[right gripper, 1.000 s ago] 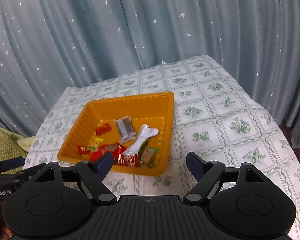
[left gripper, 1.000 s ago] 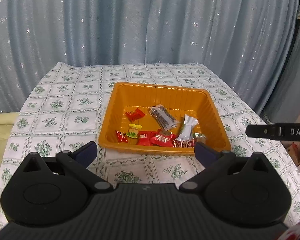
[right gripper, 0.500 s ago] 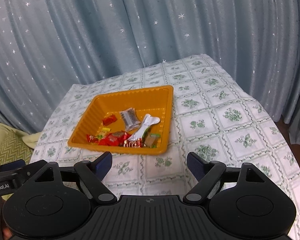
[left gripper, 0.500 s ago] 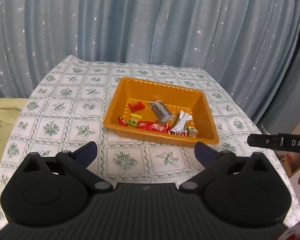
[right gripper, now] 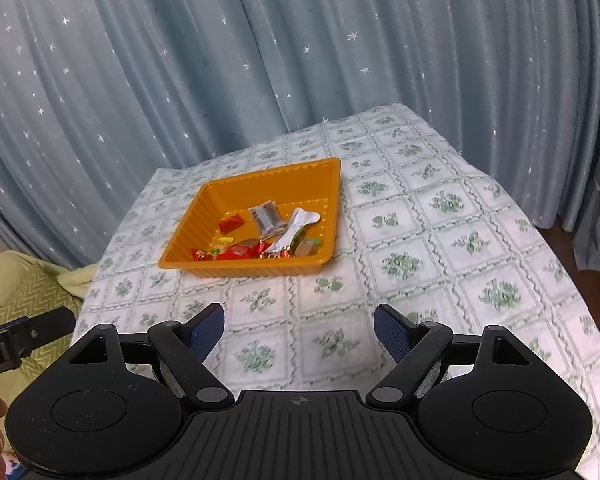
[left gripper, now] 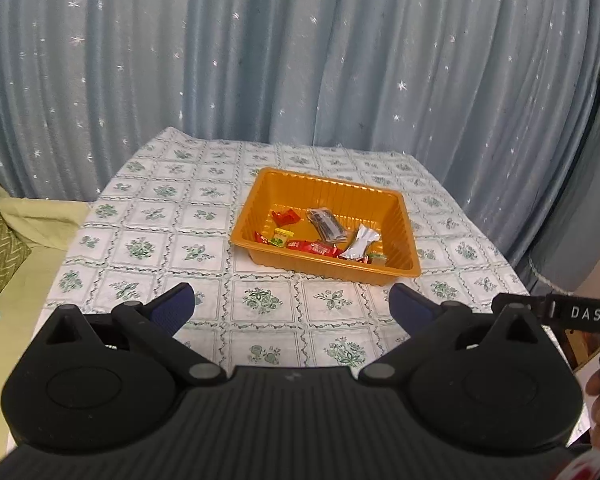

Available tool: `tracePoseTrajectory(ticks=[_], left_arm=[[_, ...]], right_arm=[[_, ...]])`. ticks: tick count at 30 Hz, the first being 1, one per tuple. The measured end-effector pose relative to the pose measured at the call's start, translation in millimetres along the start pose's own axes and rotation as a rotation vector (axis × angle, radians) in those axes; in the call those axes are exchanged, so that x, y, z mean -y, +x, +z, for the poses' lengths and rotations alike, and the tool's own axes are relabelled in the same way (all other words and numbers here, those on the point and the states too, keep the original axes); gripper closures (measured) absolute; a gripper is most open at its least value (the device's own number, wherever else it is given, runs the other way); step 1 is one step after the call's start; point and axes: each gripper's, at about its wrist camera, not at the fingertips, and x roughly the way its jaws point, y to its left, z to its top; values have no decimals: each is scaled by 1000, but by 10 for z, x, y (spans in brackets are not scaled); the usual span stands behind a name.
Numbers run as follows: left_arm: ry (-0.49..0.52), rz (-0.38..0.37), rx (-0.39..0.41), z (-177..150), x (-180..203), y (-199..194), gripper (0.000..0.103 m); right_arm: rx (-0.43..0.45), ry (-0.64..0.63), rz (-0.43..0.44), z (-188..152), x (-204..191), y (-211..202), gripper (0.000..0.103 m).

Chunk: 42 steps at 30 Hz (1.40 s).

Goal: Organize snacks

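Note:
An orange tray [left gripper: 342, 190] sits on the table [left gripper: 160, 240] and holds several wrapped snacks: red packets [left gripper: 284, 216], a grey packet [left gripper: 326, 224], a silver-white packet [left gripper: 362, 242]. The tray also shows in the right wrist view [right gripper: 268, 176]. My left gripper [left gripper: 292, 306] is open and empty, well short of the tray above the table's near edge. My right gripper [right gripper: 298, 328] is open and empty, also back from the tray. The right gripper's side shows at the left view's right edge [left gripper: 572, 314].
The table has a green-and-white floral cloth [right gripper: 440, 240]. Blue starred curtains [left gripper: 300, 60] hang behind it. A green-yellow cushioned seat [left gripper: 4, 236] lies left of the table. The left gripper's side shows at the right wrist view's left edge [right gripper: 20, 340].
Both grippers have pulled back and up from the tray, which now looks smaller and farther. Both stay open. The snacks in the tray have not moved.

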Motion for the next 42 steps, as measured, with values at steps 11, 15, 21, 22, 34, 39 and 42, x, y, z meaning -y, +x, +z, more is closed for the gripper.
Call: tracePoseTrajectory(ticks=[11, 15, 21, 22, 34, 39, 42], left_arm=[[-38, 10, -3, -220, 15, -496, 0], [-39, 23, -4, -300, 40, -659, 0], [-37, 45, -16, -454, 91, -855, 0], [-36, 45, -18, -483, 103, -885, 0], [29, 31, -31, -776, 310, -1137, 0], [35, 32, -39, -854, 337, -1181, 0], [44, 33, -39, -879, 365, -1213, 0]], right_arm=[[52, 4, 13, -284, -88, -570, 21], [76, -40, -15, -390, -128, -758, 21], [89, -106, -46, -595, -176, -966, 21], [90, -119, -50, -627, -188, -997, 21], [79, -187, -74, -967, -235, -1271, 21], [83, -198, -87, -1029, -242, -1365, 21], [86, -206, -93, -1053, -251, -1401, 21]])
